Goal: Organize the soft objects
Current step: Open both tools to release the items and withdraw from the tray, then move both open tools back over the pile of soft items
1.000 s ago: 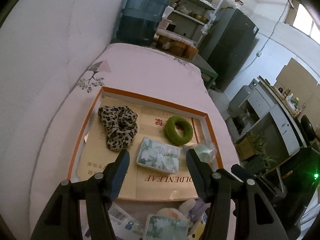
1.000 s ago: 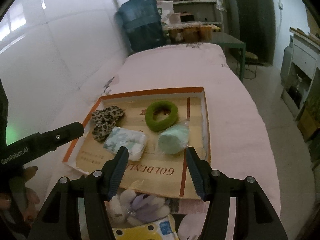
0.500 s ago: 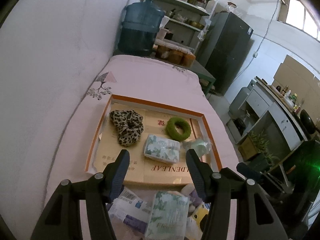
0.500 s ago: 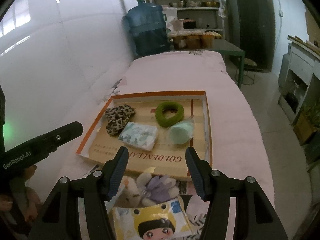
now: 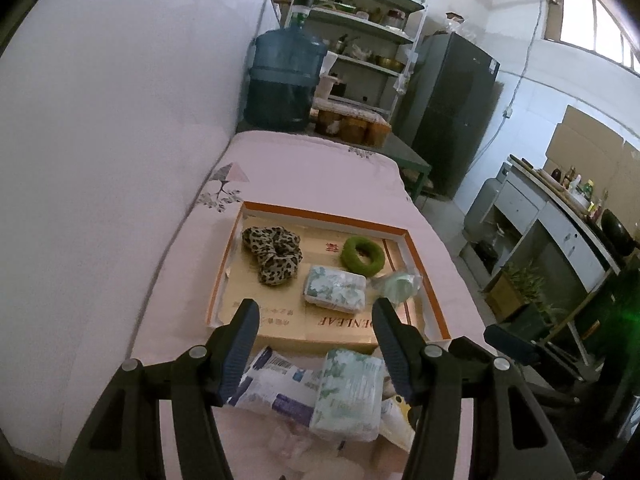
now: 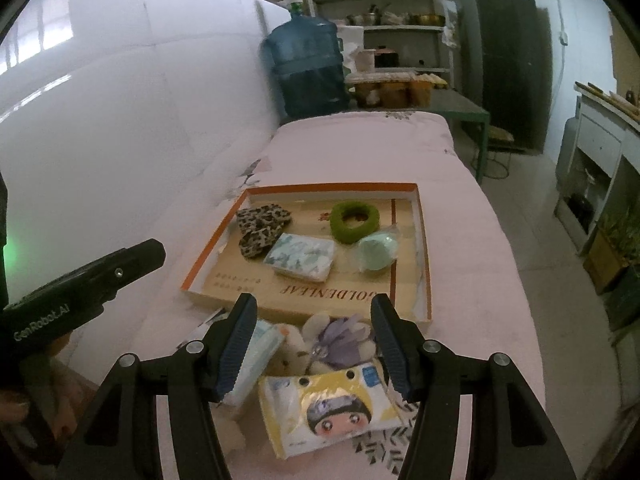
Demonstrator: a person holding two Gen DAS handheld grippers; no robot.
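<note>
Picking the next soft item from the pile

Both the left gripper (image 5: pixel 314 322) and right gripper (image 6: pixel 313 317) hang wide and empty over the loose pile (image 6: pixel 320 356) just before the tray (image 6: pixel 424 240); best lower squarely onto one item, pinching its middle gently.

A shallow box lid (image 6: pixel 424 240) is lying on the covered table (image 6: pixel 472 264). Inside it, the scrunchie (image 6: pixel 262 228) is sitting at the left, the ring (image 6: pixel 354 222) toward the back right, a tissue pack (image 6: pixel 302 256) in the middle, and a wrapped round thing (image 6: pixel 376 254), possibly a sponge, right of it. In front of the lid, a plush toy (image 6: pixel 340 344) is lying behind a cartoon tissue pack (image 6: pixel 332 408), with another pack (image 5: pixel 348 392) to their left.
</note>
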